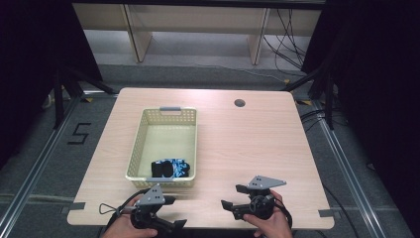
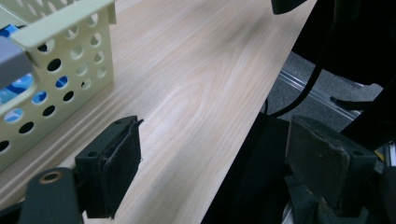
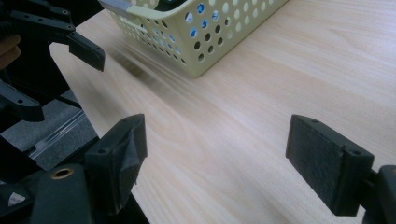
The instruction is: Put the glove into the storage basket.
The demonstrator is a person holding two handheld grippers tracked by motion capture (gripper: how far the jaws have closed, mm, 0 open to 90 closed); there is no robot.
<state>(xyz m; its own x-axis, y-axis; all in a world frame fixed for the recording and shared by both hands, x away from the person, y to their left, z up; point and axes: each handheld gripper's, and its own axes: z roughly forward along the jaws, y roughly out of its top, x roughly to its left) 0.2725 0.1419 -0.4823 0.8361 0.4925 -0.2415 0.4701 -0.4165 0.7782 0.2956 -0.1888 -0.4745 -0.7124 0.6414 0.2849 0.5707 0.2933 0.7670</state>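
One basket (image 1: pixel 137 144), one sock (image 1: pixel 171 168), two grippers on the desk (image 1: pixel 247 144).
Sock: black with blue-white pattern, bunched at basket's near end. My left gripper (image 1: pixel 171 212) and right gripper (image 1: pixel 233 196): jaws released, empty.

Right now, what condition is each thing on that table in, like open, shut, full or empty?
Left gripper: open, holds nothing, at the table's near edge.
Right gripper: open, holds nothing, above the table near its front.
Basket: upright on the table, mostly bare inside.
Black and blue cloth item: bunched up, lying in the basket's near end.
Table: bare wood apart from the basket.
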